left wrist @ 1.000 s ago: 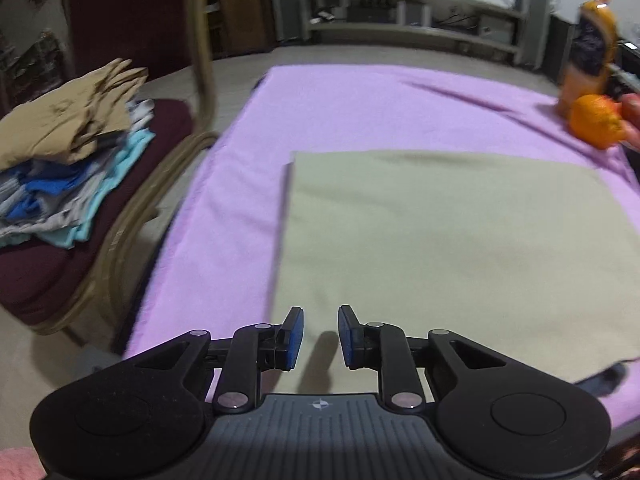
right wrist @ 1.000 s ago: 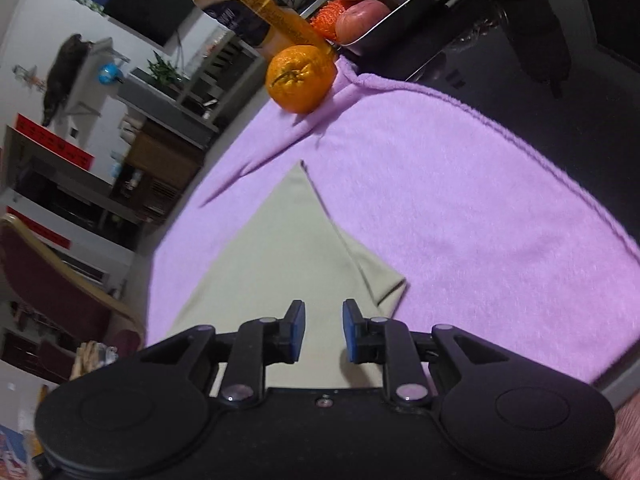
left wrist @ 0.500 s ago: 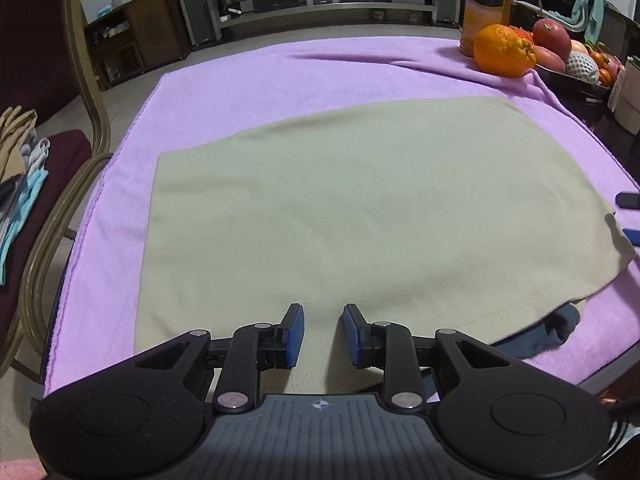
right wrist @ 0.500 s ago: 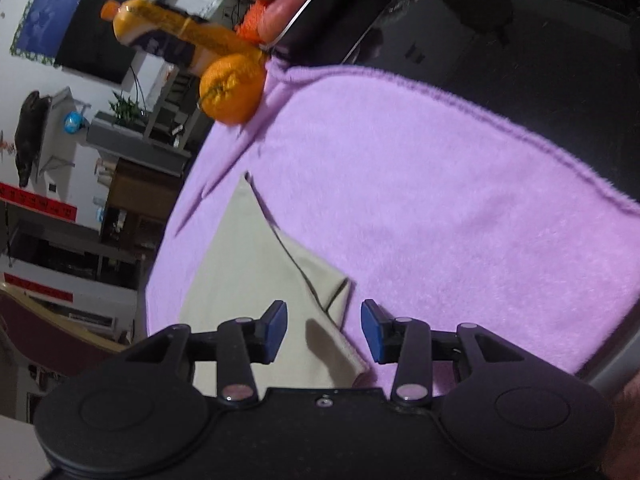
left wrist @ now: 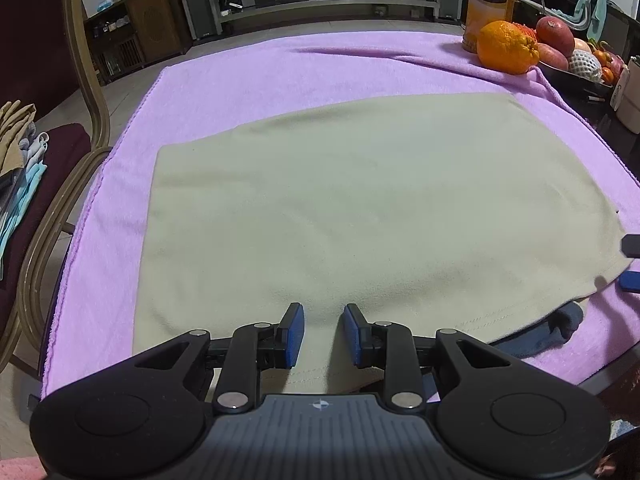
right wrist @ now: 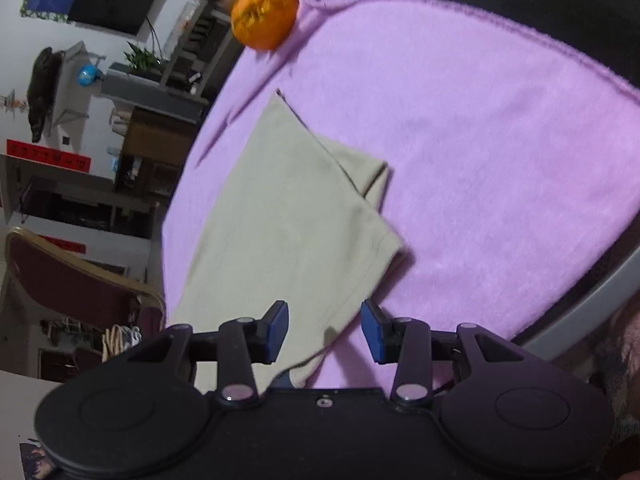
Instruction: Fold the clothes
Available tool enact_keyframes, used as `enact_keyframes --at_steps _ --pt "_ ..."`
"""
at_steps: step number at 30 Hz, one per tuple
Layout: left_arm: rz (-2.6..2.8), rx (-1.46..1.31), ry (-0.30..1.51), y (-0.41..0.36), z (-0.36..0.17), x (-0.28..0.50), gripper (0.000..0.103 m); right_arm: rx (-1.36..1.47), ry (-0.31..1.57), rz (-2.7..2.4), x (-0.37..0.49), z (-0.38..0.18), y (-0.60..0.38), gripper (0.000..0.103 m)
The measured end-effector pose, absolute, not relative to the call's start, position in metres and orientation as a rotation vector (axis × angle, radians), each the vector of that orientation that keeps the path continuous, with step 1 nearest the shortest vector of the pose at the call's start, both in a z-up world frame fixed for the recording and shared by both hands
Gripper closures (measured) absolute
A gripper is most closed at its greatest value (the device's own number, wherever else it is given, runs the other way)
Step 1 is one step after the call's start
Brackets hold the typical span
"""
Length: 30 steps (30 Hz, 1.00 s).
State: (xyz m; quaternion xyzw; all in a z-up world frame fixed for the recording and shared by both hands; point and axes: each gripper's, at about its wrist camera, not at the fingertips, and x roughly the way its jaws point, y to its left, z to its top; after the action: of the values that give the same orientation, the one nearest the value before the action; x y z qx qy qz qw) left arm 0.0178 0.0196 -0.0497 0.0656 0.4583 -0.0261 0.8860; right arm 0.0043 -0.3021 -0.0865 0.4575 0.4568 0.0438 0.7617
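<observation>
Left wrist view: the beige shirt [left wrist: 360, 208] lies flat on the purple towel [left wrist: 248, 76] covering the counter, spread for folding. The left tool [left wrist: 321, 334] hovers over its near hem, jaws slightly apart, empty.

Right wrist view: the right tool [right wrist: 324, 330] gapes wider over the shirt's right corner [right wrist: 360, 248] (holding nothing), probably lining up a grasp.

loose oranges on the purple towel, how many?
1: the orange sits at the far right corner of the purple towel, beside the bottle. More fruit fills the tray beyond.
</observation>
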Motion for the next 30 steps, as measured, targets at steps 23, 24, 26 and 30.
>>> enact_keyframes --at_steps 23,24,26,30 --pt "-0.059 0.135 0.965 0.021 -0.049 0.019 0.075 1.146 0.782 -0.019 -0.004 -0.104 -0.271 0.067" --pt "-0.059 0.135 0.965 0.021 -0.049 0.019 0.075 1.139 0.791 -0.005 -0.001 -0.105 -0.270 0.066" --pt "-0.059 0.133 0.966 0.021 -0.049 0.019 0.075 1.182 0.806 0.054 0.004 -0.111 -0.269 0.066" --pt "-0.061 0.124 0.969 0.023 -0.049 0.018 0.075 1.204 0.780 0.044 0.011 -0.113 -0.271 0.066"
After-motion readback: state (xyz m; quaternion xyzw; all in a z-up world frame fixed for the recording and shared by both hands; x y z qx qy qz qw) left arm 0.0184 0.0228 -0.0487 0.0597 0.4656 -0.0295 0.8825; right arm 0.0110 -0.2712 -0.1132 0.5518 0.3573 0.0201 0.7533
